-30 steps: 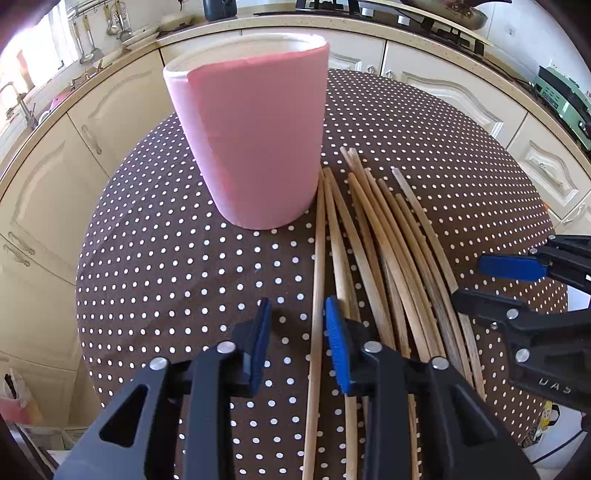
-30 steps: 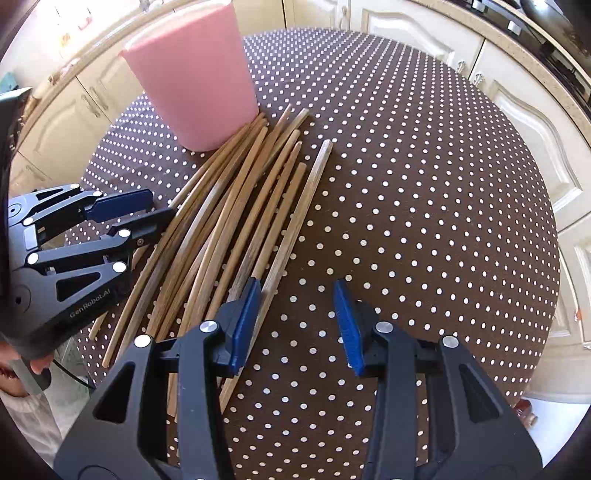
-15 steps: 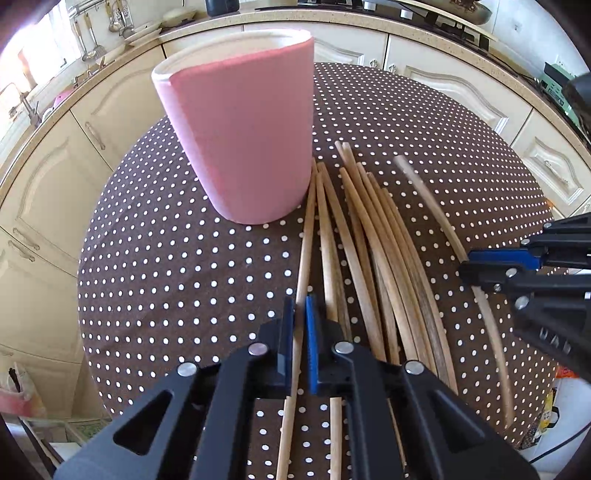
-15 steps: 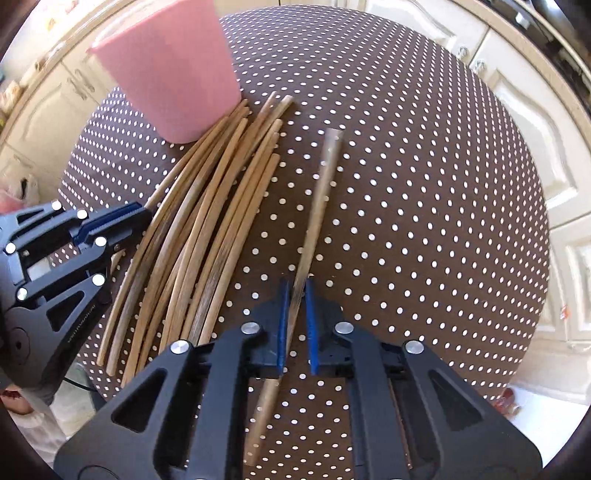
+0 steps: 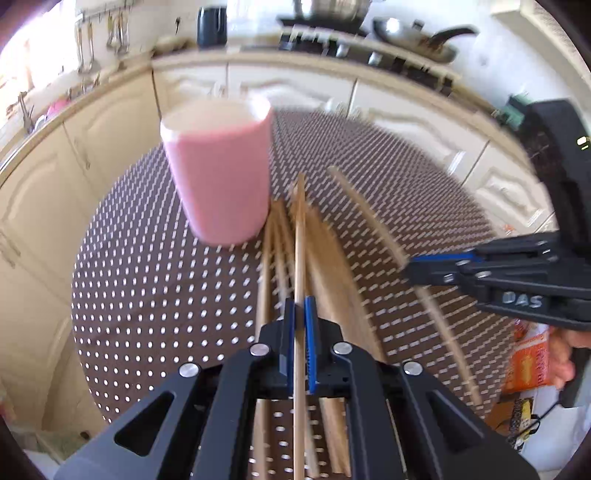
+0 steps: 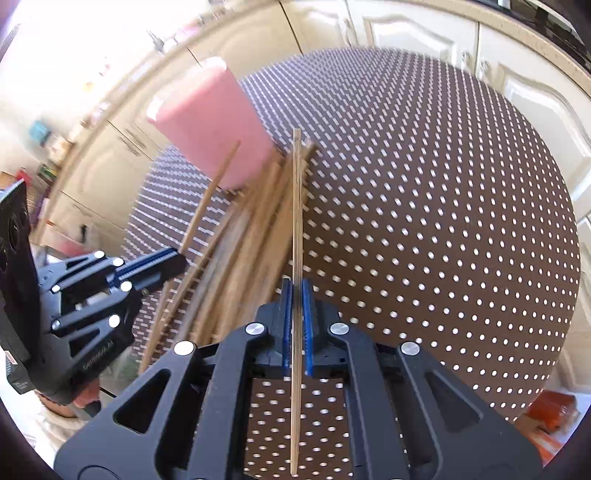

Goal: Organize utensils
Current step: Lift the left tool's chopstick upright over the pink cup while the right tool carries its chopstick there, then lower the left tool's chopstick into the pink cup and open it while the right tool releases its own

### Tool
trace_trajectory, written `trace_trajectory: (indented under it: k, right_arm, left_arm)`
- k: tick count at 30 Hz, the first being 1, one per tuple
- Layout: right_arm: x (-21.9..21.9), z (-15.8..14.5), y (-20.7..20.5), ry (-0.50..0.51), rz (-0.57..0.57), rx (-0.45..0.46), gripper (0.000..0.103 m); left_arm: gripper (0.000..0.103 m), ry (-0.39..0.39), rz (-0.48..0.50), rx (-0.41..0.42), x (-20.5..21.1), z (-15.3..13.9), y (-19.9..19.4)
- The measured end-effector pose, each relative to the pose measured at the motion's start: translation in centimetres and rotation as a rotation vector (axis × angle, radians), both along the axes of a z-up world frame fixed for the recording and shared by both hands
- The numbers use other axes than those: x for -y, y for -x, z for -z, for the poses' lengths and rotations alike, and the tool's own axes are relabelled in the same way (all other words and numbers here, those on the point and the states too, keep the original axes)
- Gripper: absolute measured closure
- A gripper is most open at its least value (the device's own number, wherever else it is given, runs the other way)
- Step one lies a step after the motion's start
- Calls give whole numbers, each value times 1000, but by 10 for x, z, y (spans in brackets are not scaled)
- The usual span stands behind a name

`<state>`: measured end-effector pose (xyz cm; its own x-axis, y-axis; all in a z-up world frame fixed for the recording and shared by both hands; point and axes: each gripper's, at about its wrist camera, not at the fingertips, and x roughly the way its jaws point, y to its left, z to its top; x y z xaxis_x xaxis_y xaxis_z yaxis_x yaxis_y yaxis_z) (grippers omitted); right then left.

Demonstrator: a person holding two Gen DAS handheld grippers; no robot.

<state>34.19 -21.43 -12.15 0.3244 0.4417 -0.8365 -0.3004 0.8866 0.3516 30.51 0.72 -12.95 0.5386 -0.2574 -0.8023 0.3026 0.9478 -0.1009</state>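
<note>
A tall pink cup (image 5: pixel 218 177) (image 6: pixel 210 125) stands upright on the round table with the brown dotted cloth (image 5: pixel 155 288) (image 6: pixel 443 221). Beside it on the cloth lies a loose pile of wooden chopsticks (image 5: pixel 328 258) (image 6: pixel 251 251). My left gripper (image 5: pixel 299 306) (image 6: pixel 181 258) is shut on one chopstick (image 5: pixel 300 229) (image 6: pixel 207 195), raised off the pile and pointing toward the cup. My right gripper (image 6: pixel 296 288) (image 5: pixel 410 266) is shut on another chopstick (image 6: pixel 296 192) (image 5: pixel 365 218), also lifted clear of the table, to the right of the pile.
Cream kitchen cabinets (image 5: pixel 417 122) curve around the table, with a kettle (image 5: pixel 211 26) and pans (image 5: pixel 413 35) on the counter behind. An orange packet (image 5: pixel 528 362) lies on the floor past the table's right edge. A person's hand (image 5: pixel 565 354) holds the right gripper.
Both grippers went from open over the pile to shut on one chopstick each. Both then rose, lifting their chopsticks off the cloth, and the view now takes in more of the kitchen.
</note>
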Motion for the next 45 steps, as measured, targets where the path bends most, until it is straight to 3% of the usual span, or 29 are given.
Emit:
trace_trajectory:
  k: [8,14,20,27,34,45]
  right_arm:
    - [17,-63,10,-184,4,223,97]
    - [-16,-109,7,-264,10,446,97]
    - [-53,-141,-19,-308,52,625,97]
    - [-73,-151,-53,-349,84,752,97]
    - [-76,-143,-85,-401,109,799,97]
    - [-87,-102,-90,-326,66,794,97]
  left_arm:
    - [98,134,-3,222,-14,-67,20]
    - [98,236,-67,419,-28,-114,8]
    - [98,270,-162,557,-42,-130,-21]
    - [97,326,-228,712,-50,-135,-57]
    - [97,367,-285,767,-58,-125,-89]
    - [97,335,-317,725,-61,-83,-108]
